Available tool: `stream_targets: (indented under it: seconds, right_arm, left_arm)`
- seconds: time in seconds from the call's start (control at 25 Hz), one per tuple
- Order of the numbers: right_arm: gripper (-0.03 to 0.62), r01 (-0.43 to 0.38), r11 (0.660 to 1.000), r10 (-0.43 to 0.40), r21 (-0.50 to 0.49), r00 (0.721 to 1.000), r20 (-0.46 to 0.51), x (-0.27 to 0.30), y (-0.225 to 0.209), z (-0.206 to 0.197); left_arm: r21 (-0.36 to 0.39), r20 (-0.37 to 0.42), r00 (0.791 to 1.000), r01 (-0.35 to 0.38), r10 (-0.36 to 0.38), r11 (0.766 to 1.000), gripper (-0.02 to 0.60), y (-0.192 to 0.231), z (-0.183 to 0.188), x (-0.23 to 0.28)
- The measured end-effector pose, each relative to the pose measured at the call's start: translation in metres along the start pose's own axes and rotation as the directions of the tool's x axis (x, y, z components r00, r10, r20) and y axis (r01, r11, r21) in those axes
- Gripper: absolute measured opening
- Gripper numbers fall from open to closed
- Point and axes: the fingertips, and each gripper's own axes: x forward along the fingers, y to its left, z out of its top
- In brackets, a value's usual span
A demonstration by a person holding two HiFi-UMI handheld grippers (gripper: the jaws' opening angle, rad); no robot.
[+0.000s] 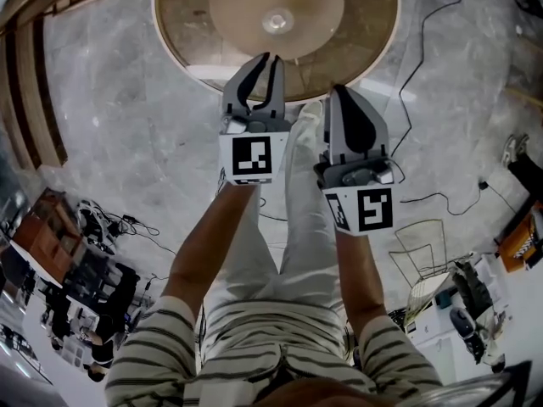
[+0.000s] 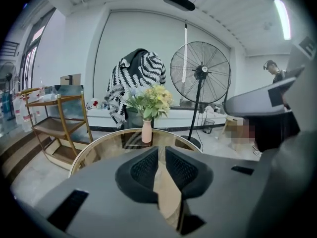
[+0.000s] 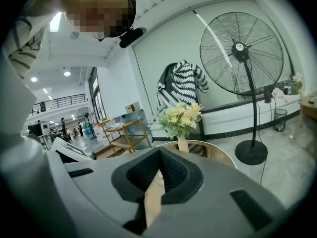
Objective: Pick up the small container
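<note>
Jaws of left gripper (image 2: pixel 161 150) are held slightly parted, nothing between; right gripper (image 3: pixel 158 151) is clenched empty. Pink flower vase (image 2: pixel 146 131) is seen upright on round glass table (image 2: pixel 106 144), ahead of both, untouched.

The left gripper (image 1: pixel 273 58) and right gripper (image 1: pixel 341 90) are grey, their fingers (image 2: pixel 142 170) black and meshed, each bearing a cube (image 1: pixel 252 157) of black-and-white squares. Beyond the fingers, the round counter (image 1: pixel 182 24) is tan with a pale rim. A pink vase (image 2: pixel 146 131) holds yellow flowers (image 2: pixel 152 98) with green leaves. Behind it hangs a black-and-white zigzag garment (image 2: pixel 141 69); the fan (image 2: pixel 201 72) is black. The floor (image 1: pixel 110 125) is grey marble.
</note>
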Motion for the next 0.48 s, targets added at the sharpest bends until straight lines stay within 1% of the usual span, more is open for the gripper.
stream_targets:
  seconds: [0.12,0.32,0.48]
  right_arm:
    - [0.009,0.004,1.000,-0.004,0.003,1.000,-0.008,0.003,-0.006,-0.008]
    - [0.009,0.011,1.000,-0.011,0.006,1.000,-0.016,0.007,-0.010,-0.015]
    - [0.009,0.014,1.000,-0.014,0.012,1.000,-0.025,0.010,-0.013,-0.022]
  left_arm:
    - [0.014,-0.024,1.000,-0.008,0.009,1.000,0.062,0.004,-0.017,0.012]
    - [0.011,-0.060,0.998,-0.023,0.024,1.000,0.128,0.012,-0.036,0.030]
    - [0.026,-0.083,0.996,-0.038,0.040,0.999,0.199,0.017,-0.050,0.047]
